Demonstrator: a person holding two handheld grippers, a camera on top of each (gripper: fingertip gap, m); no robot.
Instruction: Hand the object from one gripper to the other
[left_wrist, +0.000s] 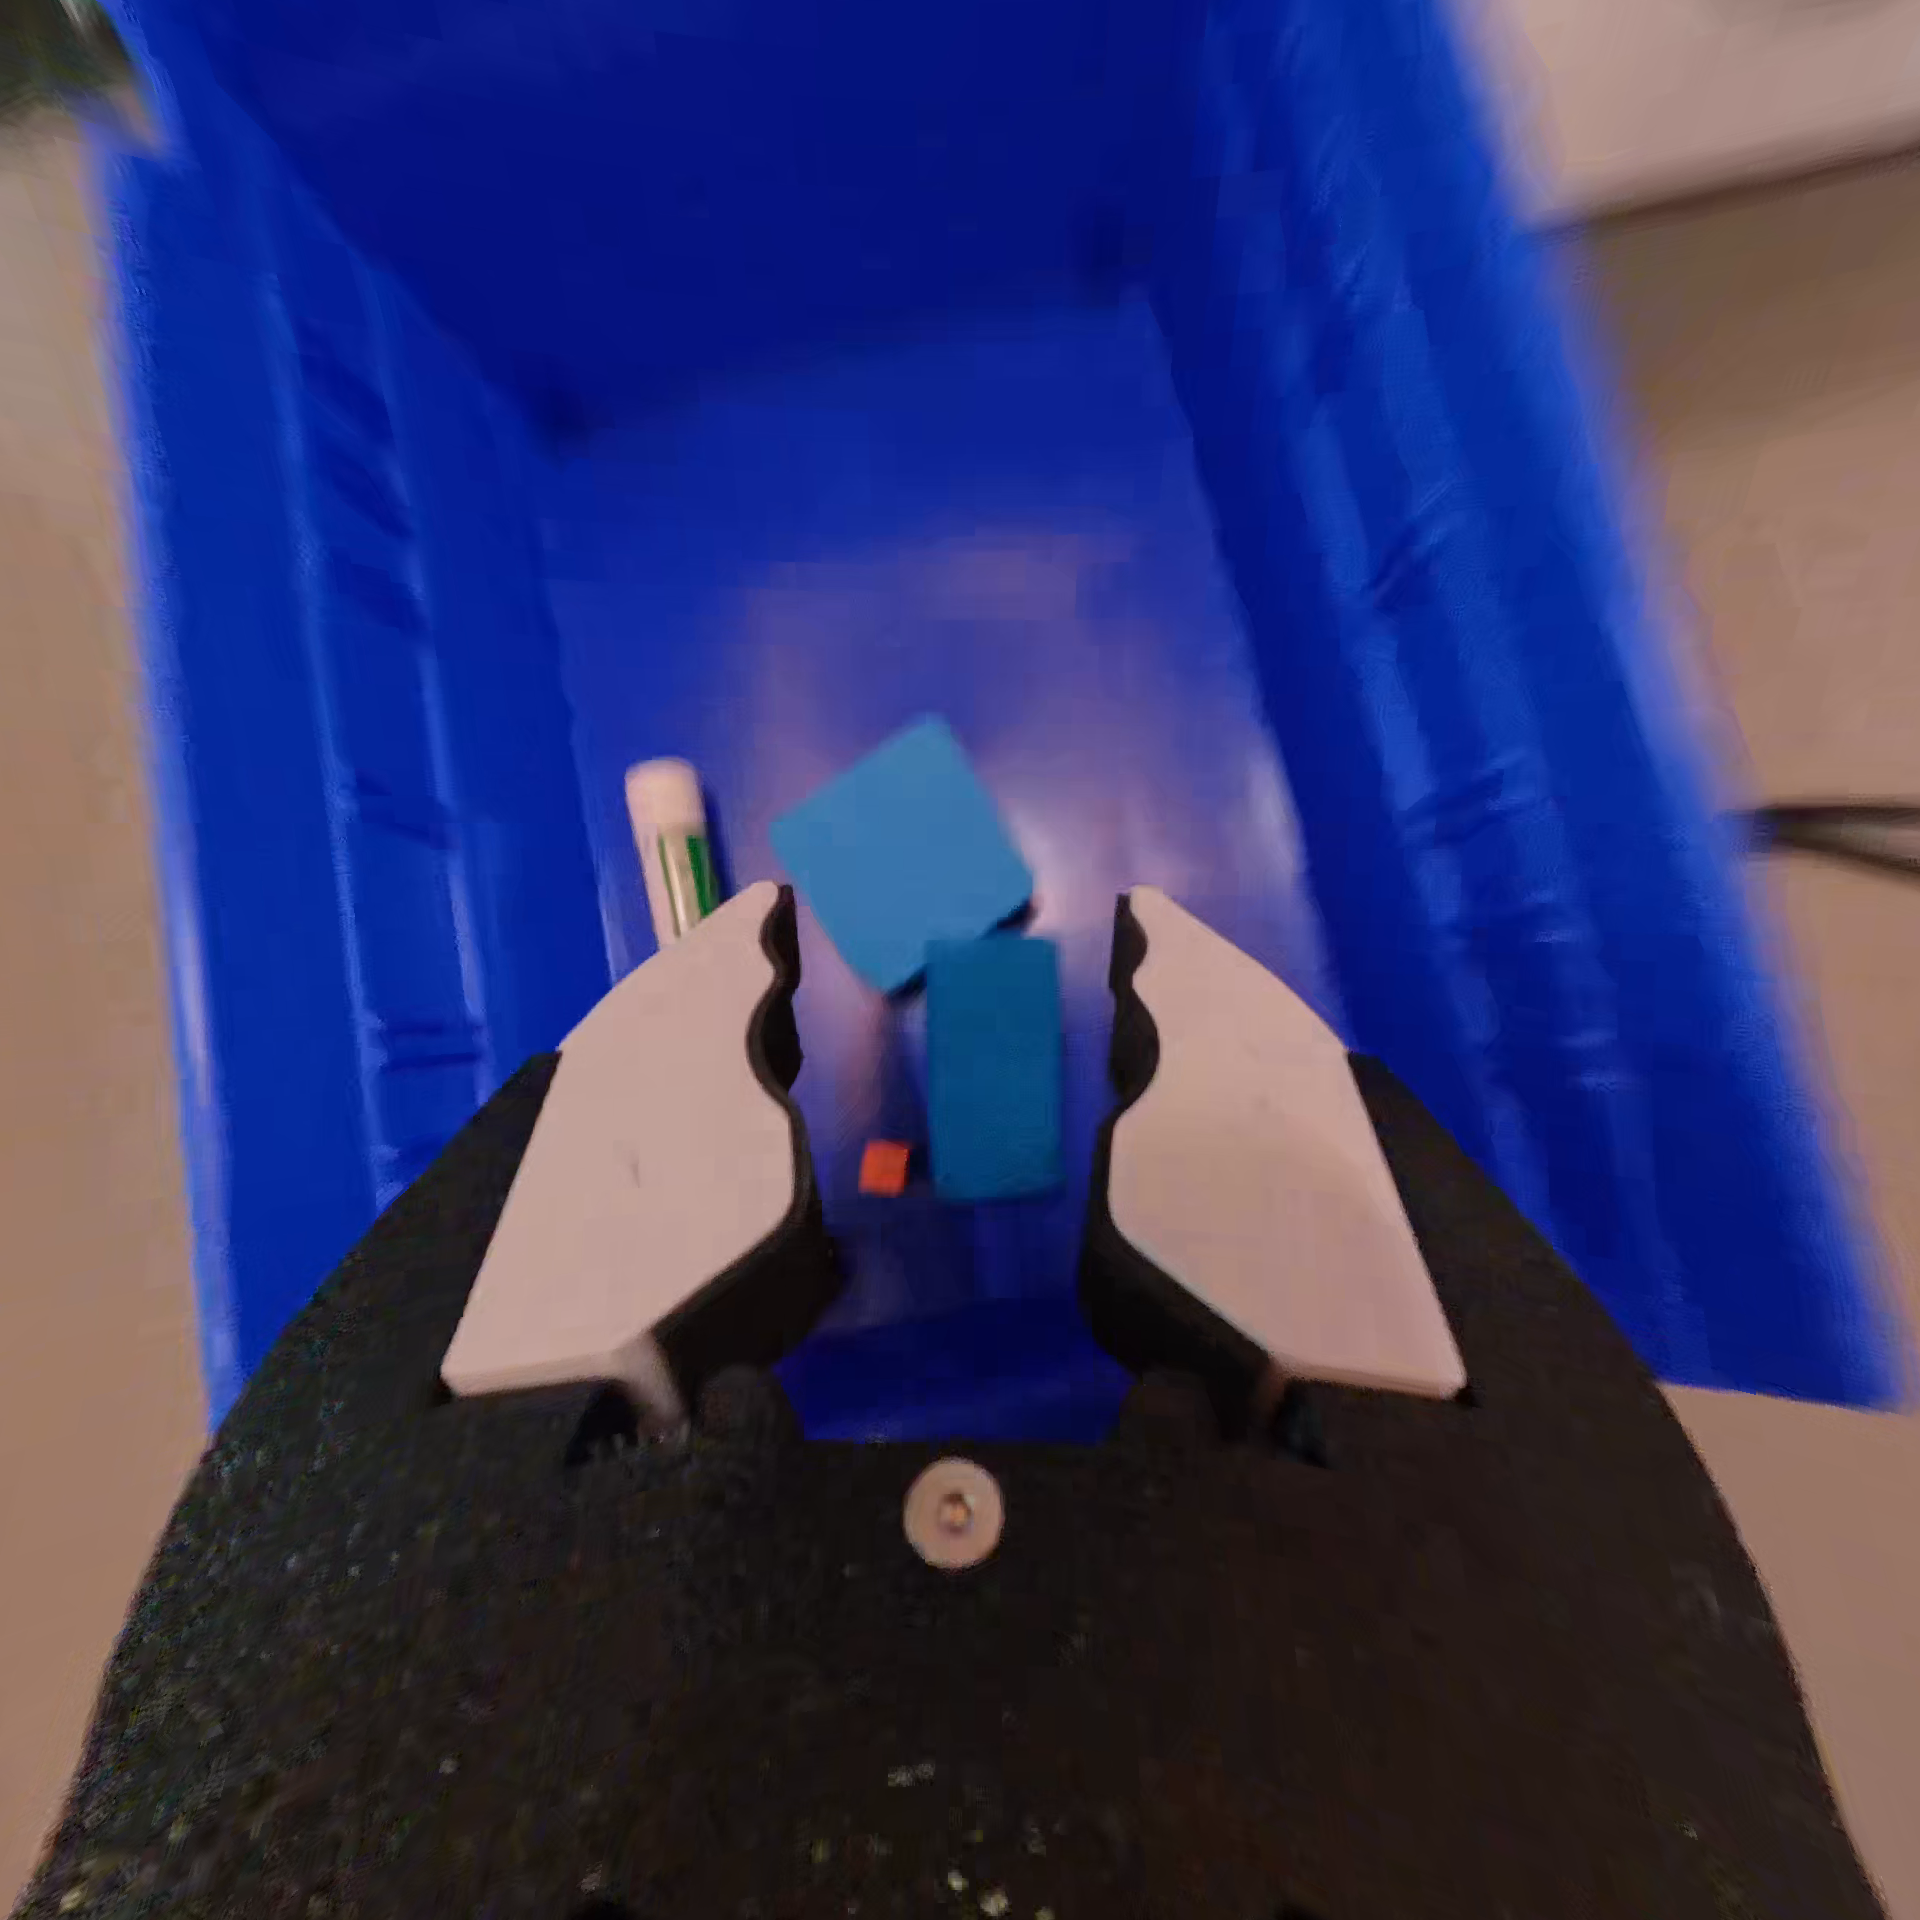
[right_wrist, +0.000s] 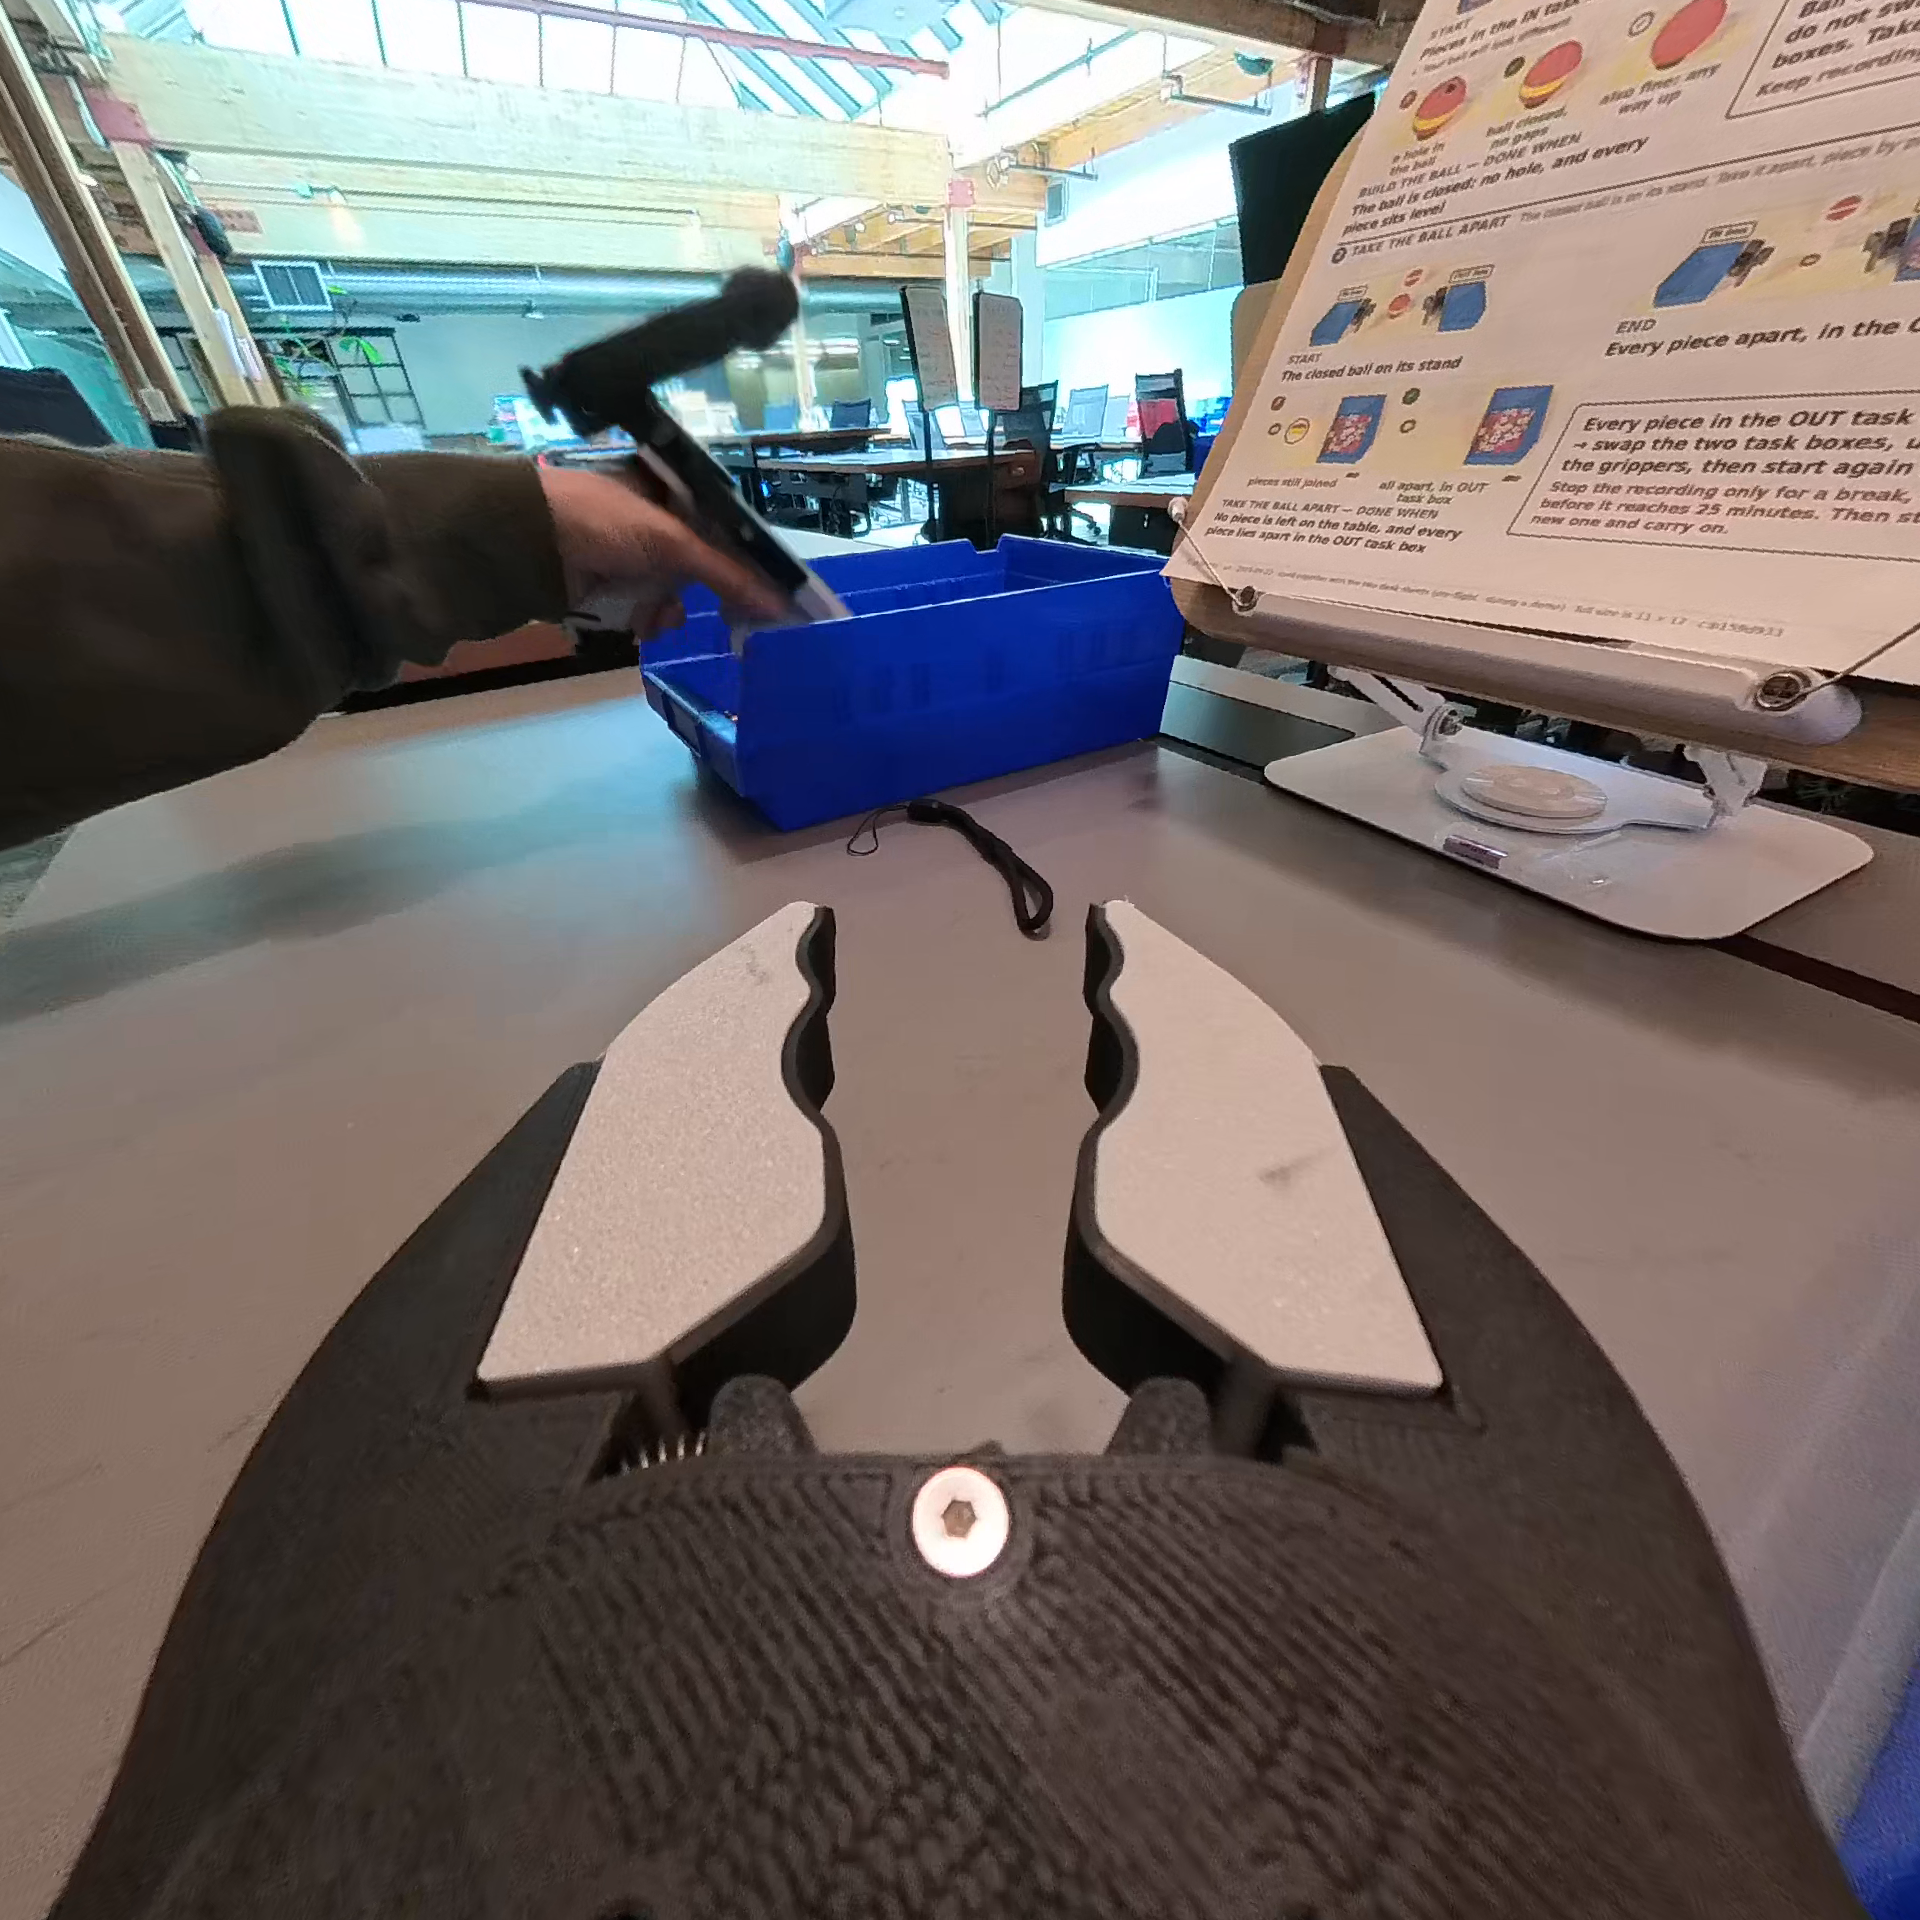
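My left gripper (left_wrist: 954, 904) is open and empty, pointing down into a blue bin (left_wrist: 343, 831). On the bin floor lie a square blue block (left_wrist: 899, 847), an oblong teal block (left_wrist: 992, 1070) between my fingers, a small red piece (left_wrist: 883, 1167) and a white-and-green tube (left_wrist: 675, 847) by the left wall. My right gripper (right_wrist: 958, 920) is open and empty, low over the grey table (right_wrist: 312, 1039). In the right wrist view the left gripper (right_wrist: 800, 603), held by a hand, dips into the blue bin (right_wrist: 935, 696).
A black cord loop (right_wrist: 987, 857) lies on the table between my right gripper and the bin. A tilted board with an instruction sheet (right_wrist: 1621, 343) stands on a white base (right_wrist: 1662, 883) at the right. A sleeved arm (right_wrist: 208, 582) reaches in from the left.
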